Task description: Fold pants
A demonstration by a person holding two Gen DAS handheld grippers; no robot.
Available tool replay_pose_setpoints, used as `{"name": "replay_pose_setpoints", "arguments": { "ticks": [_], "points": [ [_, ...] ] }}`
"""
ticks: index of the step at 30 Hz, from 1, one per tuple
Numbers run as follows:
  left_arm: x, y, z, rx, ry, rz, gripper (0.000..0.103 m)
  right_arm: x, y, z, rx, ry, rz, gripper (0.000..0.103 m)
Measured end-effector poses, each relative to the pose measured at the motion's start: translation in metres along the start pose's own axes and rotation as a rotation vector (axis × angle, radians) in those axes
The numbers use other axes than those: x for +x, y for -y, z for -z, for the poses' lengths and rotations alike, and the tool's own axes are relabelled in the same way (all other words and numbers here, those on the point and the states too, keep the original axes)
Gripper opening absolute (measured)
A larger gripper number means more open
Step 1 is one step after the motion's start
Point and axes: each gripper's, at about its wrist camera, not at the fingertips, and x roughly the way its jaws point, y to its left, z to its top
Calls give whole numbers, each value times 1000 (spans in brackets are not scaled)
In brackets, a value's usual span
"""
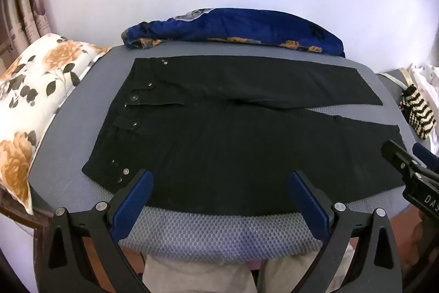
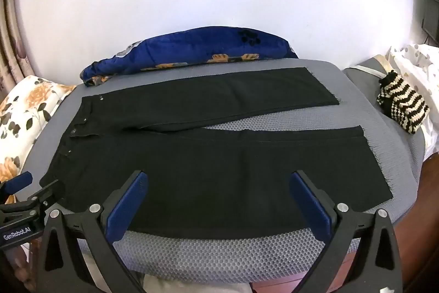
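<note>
Black pants (image 1: pixel 225 133) lie flat on a grey honeycomb mat (image 1: pixel 219 229), waistband with metal buttons at the left, two legs spread to the right with a gap between them. They also show in the right wrist view (image 2: pixel 208 169). My left gripper (image 1: pixel 219 183) is open and empty, hovering over the near edge of the pants by the waist end. My right gripper (image 2: pixel 219 183) is open and empty over the near leg. The right gripper also shows at the right edge of the left wrist view (image 1: pixel 406 158), and the left gripper at the left edge of the right wrist view (image 2: pixel 35 186).
A blue floral blanket (image 1: pixel 233 29) is bunched behind the pants. A white floral pillow (image 1: pixel 35 89) lies at the left. A black-and-cream striped knit item (image 2: pixel 400 106) sits at the right on white bedding. The mat (image 2: pixel 219 246) ends close below the grippers.
</note>
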Motion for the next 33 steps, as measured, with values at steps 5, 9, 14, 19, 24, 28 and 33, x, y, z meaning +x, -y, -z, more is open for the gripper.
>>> {"name": "replay_pose_setpoints", "arguments": {
  "ticks": [5, 9, 14, 19, 24, 28, 33],
  "points": [
    [4, 2, 6, 3, -32, 20, 98, -2, 0, -1, -9, -10, 2, 103],
    [-3, 0, 16, -14, -30, 14, 98, -3, -2, -1, -19, -8, 3, 103],
    [-4, -4, 19, -27, -36, 24, 98, -2, -10, 4, -30, -3, 12, 103],
    [0, -2, 14, -25, -38, 29, 98, 0, -7, 6, -19, -8, 15, 103],
    [0, -3, 17, -21, -36, 45, 98, 2, -5, 6, -14, -18, 22, 103],
    [4, -5, 17, -21, -56, 44, 98, 3, -6, 7, -23, -23, 24, 103],
    [6, -1, 18, -4, -58, 7, 98, 4, -4, 9, -25, -34, 21, 103]
  ]
}}
